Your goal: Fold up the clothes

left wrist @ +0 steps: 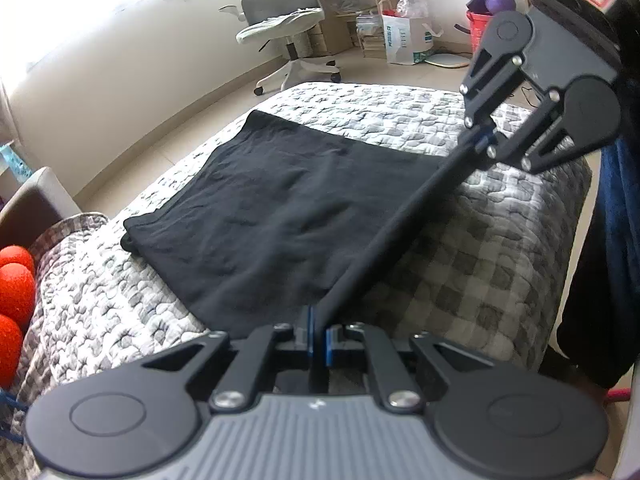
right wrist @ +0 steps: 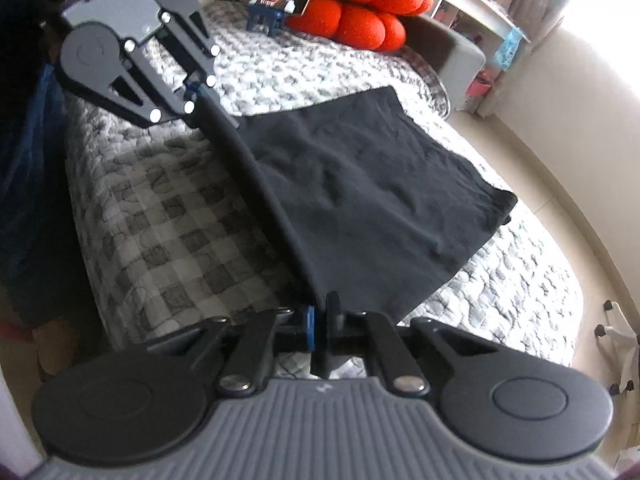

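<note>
Stretching the black garment's near edge taut, each hand-held gripper clamps one corner.

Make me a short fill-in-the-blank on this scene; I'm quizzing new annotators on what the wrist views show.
1. The black fabric garment lies spread on a grey-and-white checked ____.
2. The left gripper and the right gripper each have their jaws ____ on one end of the garment's near edge.
3. Between the two grippers that edge is pulled ____.
4. The round plush cushions at the far end of the bed are ____.

Missing words: quilt; shut; taut; red
</note>
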{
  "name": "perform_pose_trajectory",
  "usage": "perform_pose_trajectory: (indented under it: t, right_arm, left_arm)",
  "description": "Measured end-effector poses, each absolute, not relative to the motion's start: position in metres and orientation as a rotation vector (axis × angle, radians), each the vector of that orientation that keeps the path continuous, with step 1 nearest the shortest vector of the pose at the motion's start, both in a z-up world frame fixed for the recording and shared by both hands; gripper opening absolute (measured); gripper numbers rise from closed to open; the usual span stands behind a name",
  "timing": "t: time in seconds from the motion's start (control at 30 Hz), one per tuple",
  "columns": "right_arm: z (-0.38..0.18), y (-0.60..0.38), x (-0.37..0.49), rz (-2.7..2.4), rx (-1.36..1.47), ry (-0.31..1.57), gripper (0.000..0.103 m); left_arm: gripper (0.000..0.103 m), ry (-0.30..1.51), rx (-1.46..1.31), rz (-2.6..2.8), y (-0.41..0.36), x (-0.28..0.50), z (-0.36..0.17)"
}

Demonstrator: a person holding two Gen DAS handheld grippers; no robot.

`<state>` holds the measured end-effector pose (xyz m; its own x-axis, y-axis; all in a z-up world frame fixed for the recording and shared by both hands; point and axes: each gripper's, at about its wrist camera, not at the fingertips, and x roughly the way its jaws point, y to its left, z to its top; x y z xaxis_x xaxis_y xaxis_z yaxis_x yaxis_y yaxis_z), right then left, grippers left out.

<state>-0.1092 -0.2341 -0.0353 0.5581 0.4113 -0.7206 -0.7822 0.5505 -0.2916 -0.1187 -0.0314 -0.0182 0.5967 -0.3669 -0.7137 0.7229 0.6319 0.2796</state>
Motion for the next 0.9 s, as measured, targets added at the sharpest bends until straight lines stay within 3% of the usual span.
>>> perform_pose_trajectory:
  t: [0.5, 0.9]
  right_arm:
    - [-0.024, -0.246, -0.103, 0.734, -0.589, 0.592, 0.003]
    - [0.001, -0.254, -0.088, 0.656, -0.412, 0.476, 0.003]
  left_arm:
    - [0.006, 0.62, 0.568, -0.681, -0.01, -0.121, -0.006]
    - [0.006, 0.657, 0.199, -0.566, 0.016, -0.086, 0.012]
